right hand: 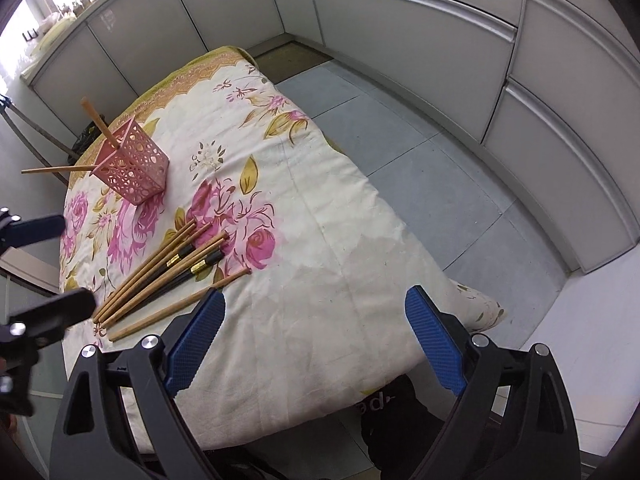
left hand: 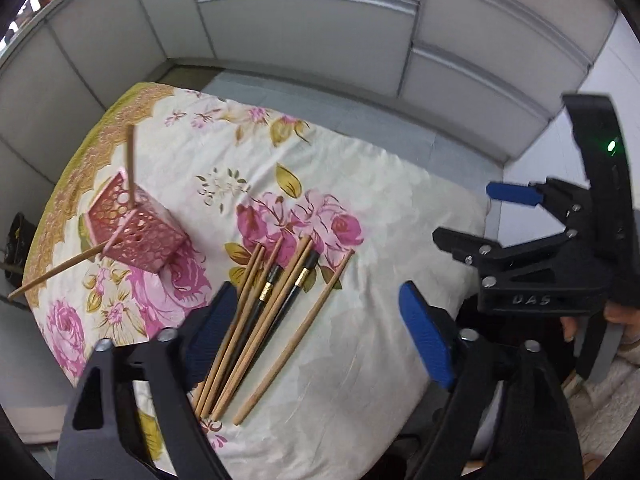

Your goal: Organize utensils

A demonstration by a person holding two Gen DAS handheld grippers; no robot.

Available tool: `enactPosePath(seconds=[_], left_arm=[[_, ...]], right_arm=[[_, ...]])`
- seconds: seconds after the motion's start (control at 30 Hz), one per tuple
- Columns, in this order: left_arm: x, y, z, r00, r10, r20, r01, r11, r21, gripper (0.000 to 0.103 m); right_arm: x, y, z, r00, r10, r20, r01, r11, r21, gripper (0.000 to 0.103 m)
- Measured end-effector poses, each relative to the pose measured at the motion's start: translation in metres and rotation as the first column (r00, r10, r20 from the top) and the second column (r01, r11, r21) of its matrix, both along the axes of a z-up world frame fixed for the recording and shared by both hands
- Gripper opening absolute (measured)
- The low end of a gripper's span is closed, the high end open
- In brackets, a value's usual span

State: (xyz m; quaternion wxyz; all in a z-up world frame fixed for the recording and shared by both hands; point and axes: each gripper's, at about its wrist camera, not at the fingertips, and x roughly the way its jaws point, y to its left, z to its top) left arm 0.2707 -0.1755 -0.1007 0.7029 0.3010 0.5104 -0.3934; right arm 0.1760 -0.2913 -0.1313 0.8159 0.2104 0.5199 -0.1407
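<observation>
A pink perforated utensil holder [left hand: 134, 232] [right hand: 132, 170] stands on the floral cloth with two wooden chopsticks [left hand: 130, 164] [right hand: 98, 122] leaning in it. Several wooden and black chopsticks [left hand: 260, 312] [right hand: 168, 270] lie bunched on the cloth near the front. My left gripper [left hand: 320, 336] is open and empty above that bunch. My right gripper [right hand: 316, 344] is open and empty over bare cloth to the right of the bunch; it also shows in the left wrist view [left hand: 476, 216]. The left gripper shows at the right wrist view's left edge [right hand: 60, 260].
The floral cloth [right hand: 320, 240] covers a small table with edges close on the right and front. Grey cabinet panels [left hand: 304, 32] stand behind. Grey tiled floor [right hand: 420, 152] lies to the right. A dark bag [right hand: 400, 412] sits under the front edge.
</observation>
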Motion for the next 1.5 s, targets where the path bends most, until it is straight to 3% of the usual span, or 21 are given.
enactPosePath(seconds=[0.03,0.07,0.13,0.17,0.37,0.5,0.7,1.0,1.13,1.23,1.33,1.5], left_arm=[[0.003,-0.004,-0.010,1.000,-0.011,-0.012,0.012,0.999,0.041,0.046],[0.006,-0.009,-0.021,0.999,-0.028,-0.023,0.030,0.996,0.081,0.042],[0.010,-0.017,-0.041,0.995,-0.088,-0.044,0.093,0.986,0.136,0.024],[0.012,-0.019,-0.049,0.992,-0.112,-0.051,0.119,0.980,0.162,0.022],[0.027,-0.013,-0.073,0.970,-0.218,-0.104,0.235,0.952,0.196,0.022],[0.020,-0.016,-0.083,0.935,-0.319,-0.153,0.344,0.921,0.184,0.022],[0.033,-0.024,-0.095,0.922,-0.323,-0.212,0.361,0.917,0.170,0.022],[0.052,-0.042,-0.116,0.922,-0.299,-0.246,0.350,0.915,0.199,0.022],[0.059,-0.047,-0.122,0.919,-0.302,-0.255,0.360,0.905,0.228,0.021],[0.049,-0.052,-0.125,0.913,-0.336,-0.230,0.391,0.882,0.264,0.018],[0.044,-0.053,-0.126,0.932,-0.300,-0.203,0.347,0.901,0.262,0.008],[0.039,-0.036,-0.113,0.978,-0.185,-0.093,0.201,0.956,0.213,0.006]], right_arm=[[0.000,-0.004,-0.001,1.000,-0.009,-0.001,0.009,1.000,0.008,0.089],[0.000,-0.007,-0.002,1.000,-0.015,-0.002,0.015,1.000,0.014,0.089],[-0.002,-0.012,-0.004,1.000,-0.028,-0.004,0.029,0.999,0.026,0.089],[-0.002,-0.014,-0.005,0.999,-0.032,-0.005,0.032,0.999,0.031,0.089],[0.003,-0.018,-0.017,1.000,-0.022,-0.017,0.023,0.997,0.077,0.089],[0.006,-0.018,-0.023,1.000,-0.010,-0.030,0.013,0.993,0.118,0.089],[0.006,-0.021,-0.021,1.000,-0.016,-0.013,0.017,0.994,0.112,0.089],[0.009,-0.025,-0.025,1.000,-0.019,-0.025,0.022,0.992,0.127,0.089],[0.011,-0.024,-0.027,0.999,-0.014,-0.032,0.018,0.990,0.141,0.089],[0.012,-0.023,-0.028,0.999,-0.017,-0.036,0.023,0.988,0.156,0.089],[0.012,-0.023,-0.028,0.999,-0.028,-0.044,0.036,0.983,0.179,0.089],[0.017,-0.014,-0.023,0.998,-0.018,-0.055,0.027,0.984,0.179,0.089]])
